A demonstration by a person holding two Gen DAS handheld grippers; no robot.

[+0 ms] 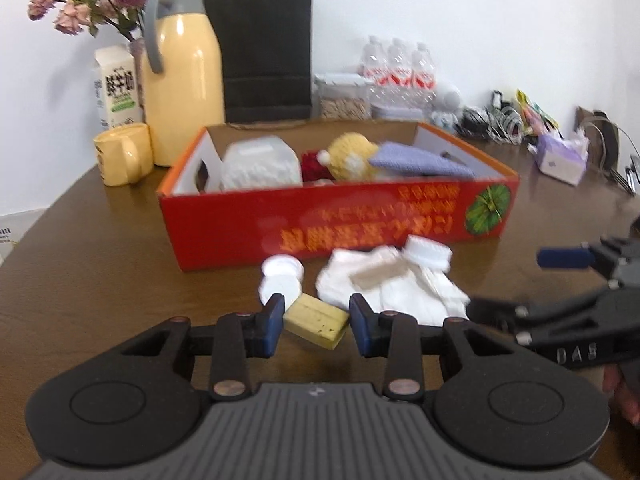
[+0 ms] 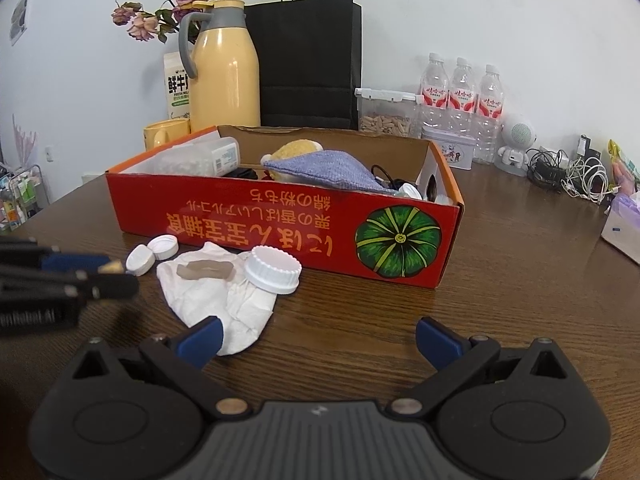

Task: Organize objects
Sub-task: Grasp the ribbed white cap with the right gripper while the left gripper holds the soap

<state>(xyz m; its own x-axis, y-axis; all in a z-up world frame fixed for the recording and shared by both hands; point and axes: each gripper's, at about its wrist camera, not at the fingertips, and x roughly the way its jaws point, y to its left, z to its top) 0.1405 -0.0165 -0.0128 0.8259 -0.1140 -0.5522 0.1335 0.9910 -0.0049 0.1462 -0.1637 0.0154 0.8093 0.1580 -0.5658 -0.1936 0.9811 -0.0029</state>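
A pale yellow block sits between the blue pads of my left gripper, which is shut on it just above the brown table. That gripper's tip shows at the left in the right wrist view. Beyond it lie two small white caps, a crumpled white tissue with a brownish strip on it, and a large white lid. My right gripper stands open and holds nothing, its left finger over the tissue's near edge. Behind is the red cardboard box holding several items.
At the back stand a yellow thermos, a yellow mug, a milk carton, a black paper bag, a seed container, three water bottles, tangled cables and a purple tissue pack.
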